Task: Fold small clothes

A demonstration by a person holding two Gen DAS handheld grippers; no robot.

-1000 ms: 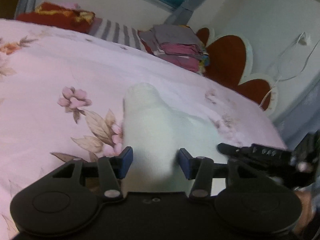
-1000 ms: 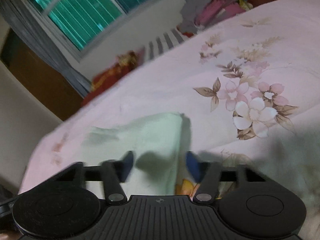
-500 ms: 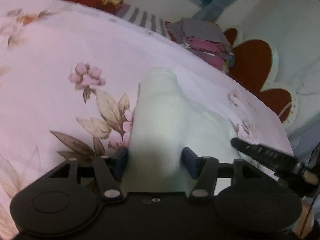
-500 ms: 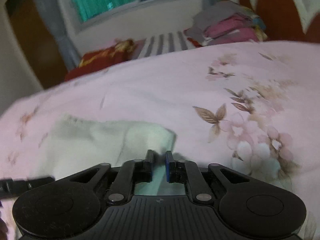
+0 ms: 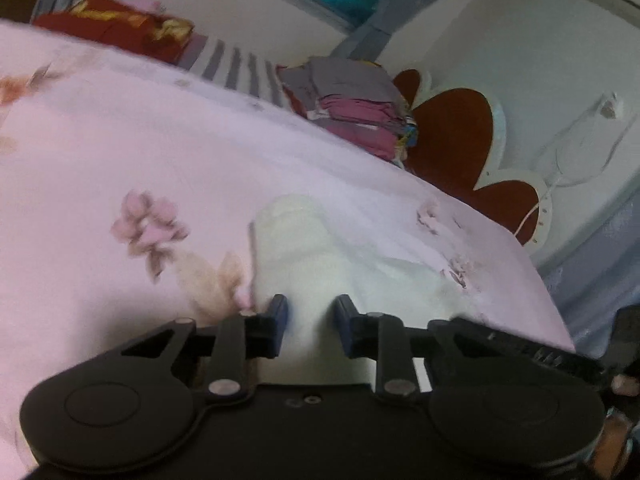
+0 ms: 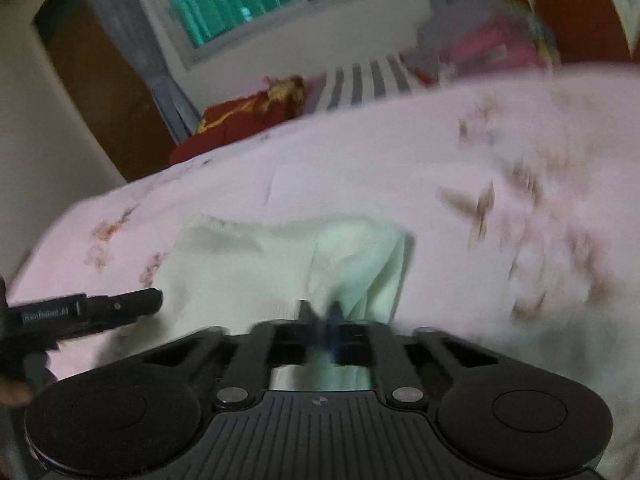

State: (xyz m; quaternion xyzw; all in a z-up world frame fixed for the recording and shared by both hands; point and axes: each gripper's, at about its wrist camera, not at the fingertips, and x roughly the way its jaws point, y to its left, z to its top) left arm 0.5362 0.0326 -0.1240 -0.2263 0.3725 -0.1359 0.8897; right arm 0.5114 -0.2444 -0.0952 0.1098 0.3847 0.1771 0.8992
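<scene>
Moved: right gripper (image 6: 320, 314) was wide apart one second back; now its blue tips are pinched together on the near edge of the pale green cloth (image 6: 280, 264). The left gripper (image 5: 308, 320) has pulled its tips a bit closer in.
Left gripper: tips apart, one on each side of a raised hump of the cloth (image 5: 304, 256). I cannot tell if they squeeze it.
Where the cloth is: flat on the bed (image 5: 120, 152), near the close edge, with one end bunched up.
Cloth look: soft, thin, creased, a folded flap on its right side in the right wrist view.
Bed cover: pink, smooth, with blurry flowers (image 5: 148, 224) and brown leaves.
Open room: lots of bare pink sheet to the left and behind the cloth.
Edges: bed drops off close on the right in the left wrist view, by the red and white headboard (image 5: 460, 140).
Far away: stack of folded clothes (image 5: 352, 108), striped pillow (image 5: 236, 68) and red bundle (image 5: 116, 32) at the bed's far side, well apart from the cloth.
Other gripper seen: left gripper's black arm (image 6: 92, 310) pokes in at the cloth's left edge.
</scene>
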